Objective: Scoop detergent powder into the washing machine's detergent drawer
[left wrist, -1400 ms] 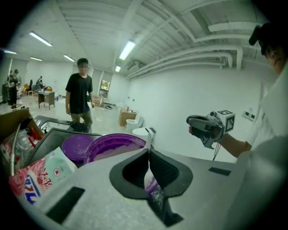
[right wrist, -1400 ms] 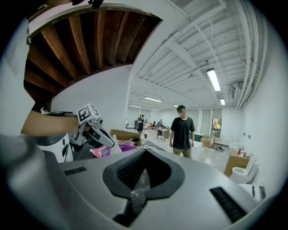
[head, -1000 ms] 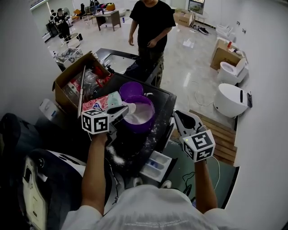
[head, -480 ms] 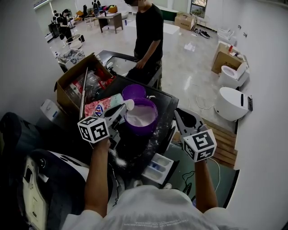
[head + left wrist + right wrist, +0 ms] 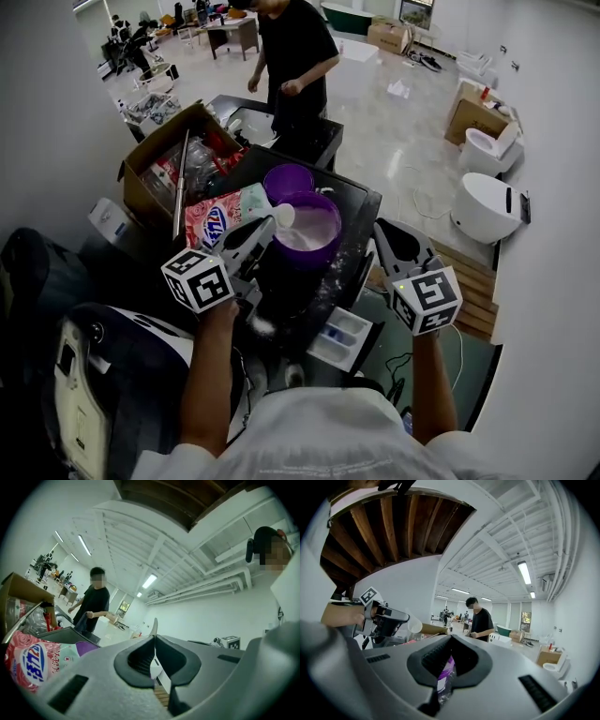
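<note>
The detergent powder (image 5: pixel 314 228) lies white in the purple tub (image 5: pixel 305 261) on the washing machine's dark top. The white scoop (image 5: pixel 284 216) hangs at the tub's near-left rim, just over the powder. We judge it is held there because the load must come out of the tub before it goes to the detergent drawer (image 5: pixel 343 336). That drawer stands pulled open below the machine's front edge, well apart from the scoop.

The left tongs (image 5: pixel 265 228) are closed on the scoop's handle, far back, so the bowl reaches out ahead. The right tongs (image 5: pixel 386 234) are closed on nothing and hover off the tub's right side. We take this as waiting, clear of the path toward the drawer.

Only the head view lays out tub, drawer, the purple lid (image 5: pixel 287 180) behind the tub and the detergent bag (image 5: pixel 217 220) to its left. The left gripper view shows just the thin handle edge between the pads, never the bowl. The right gripper view shows the bowl side-on; whether it carries powder we cannot tell.
</note>
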The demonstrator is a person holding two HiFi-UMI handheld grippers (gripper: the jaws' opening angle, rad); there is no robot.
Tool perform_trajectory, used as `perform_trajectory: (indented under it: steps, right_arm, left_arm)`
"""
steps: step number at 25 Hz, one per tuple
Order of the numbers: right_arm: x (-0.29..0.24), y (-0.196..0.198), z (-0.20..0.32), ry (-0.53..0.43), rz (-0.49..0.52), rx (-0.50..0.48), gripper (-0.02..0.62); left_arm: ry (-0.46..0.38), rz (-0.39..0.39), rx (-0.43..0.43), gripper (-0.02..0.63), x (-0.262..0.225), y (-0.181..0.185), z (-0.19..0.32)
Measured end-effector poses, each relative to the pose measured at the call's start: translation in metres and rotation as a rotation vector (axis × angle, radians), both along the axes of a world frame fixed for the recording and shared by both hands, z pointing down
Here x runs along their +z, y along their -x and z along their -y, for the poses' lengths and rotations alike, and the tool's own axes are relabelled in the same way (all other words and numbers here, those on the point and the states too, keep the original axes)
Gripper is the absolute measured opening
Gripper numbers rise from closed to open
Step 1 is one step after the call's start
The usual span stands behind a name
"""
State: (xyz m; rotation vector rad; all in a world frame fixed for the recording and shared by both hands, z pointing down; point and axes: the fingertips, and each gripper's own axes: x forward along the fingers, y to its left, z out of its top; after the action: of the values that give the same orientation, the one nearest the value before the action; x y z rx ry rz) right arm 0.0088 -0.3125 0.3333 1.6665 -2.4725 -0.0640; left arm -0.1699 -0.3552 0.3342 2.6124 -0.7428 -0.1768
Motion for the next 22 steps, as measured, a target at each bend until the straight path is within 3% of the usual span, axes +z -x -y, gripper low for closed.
perform_trajectory:
  steps: [5, 9, 22]
  right_arm:
    - [0.014, -0.007, -0.024, 0.032, 0.006, 0.040, 0.006]
    - [0.026, -0.018, -0.049, 0.057, 0.000, 0.029, 0.006]
    - [0.039, -0.097, -0.137, 0.052, -0.020, -0.250, 0.006]
  left_arm:
    - [0.010, -0.005, 0.044, 0.015, 0.006, -0.006, -0.030]
    - [0.034, -0.016, 0.028, 0.015, 0.015, -0.015, -0.054]
    - [0.024, -0.019, -0.282, 0.015, 0.033, -0.071, -0.175]
